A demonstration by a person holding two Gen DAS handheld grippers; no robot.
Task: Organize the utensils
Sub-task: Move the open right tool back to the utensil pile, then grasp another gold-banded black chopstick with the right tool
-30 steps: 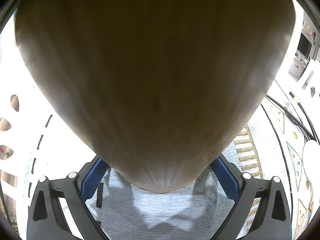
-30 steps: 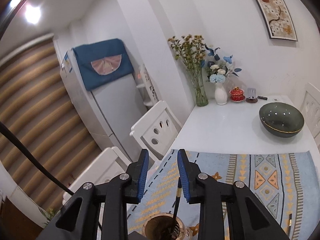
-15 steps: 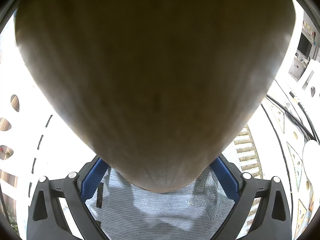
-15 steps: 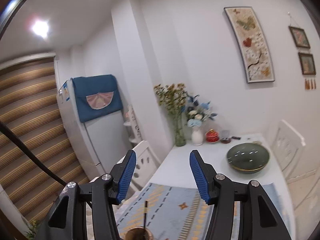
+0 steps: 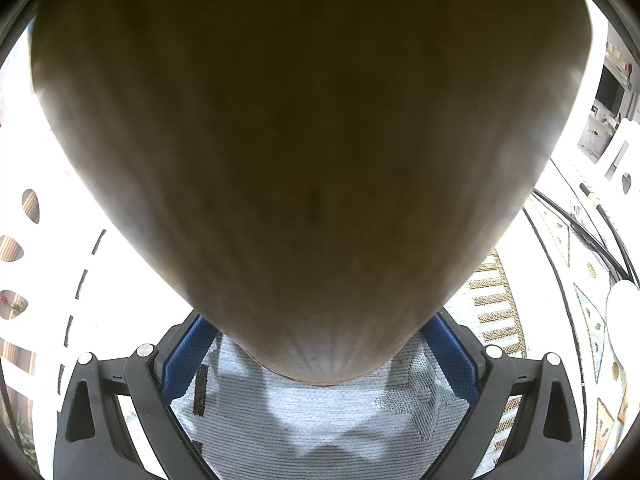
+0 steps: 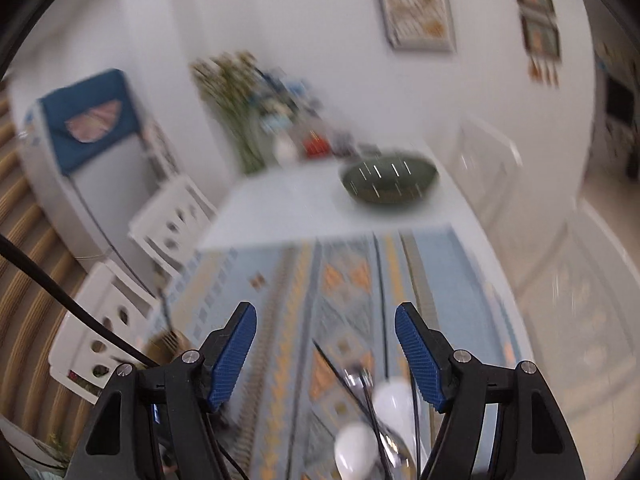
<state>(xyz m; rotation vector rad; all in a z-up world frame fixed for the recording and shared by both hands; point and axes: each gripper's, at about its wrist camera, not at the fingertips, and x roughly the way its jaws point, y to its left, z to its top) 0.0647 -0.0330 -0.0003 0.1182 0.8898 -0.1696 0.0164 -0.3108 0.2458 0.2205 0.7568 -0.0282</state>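
L gripper (image 5: 320, 344) blue pads clamped on wooden utensil holder (image 5: 304, 152) standing on woven placemat (image 5: 320, 424), R gripper (image 6: 325, 354) jaws just been opening, wide, nothing between, above white spoons (image 6: 394, 398) and dark chopsticks (image 6: 344, 380) on the placemat.

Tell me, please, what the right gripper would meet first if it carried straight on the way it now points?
Probably the patterned table mat ahead of the open right gripper; the white spoons lie nearer, below its line. Blur leaves depth uncertain.
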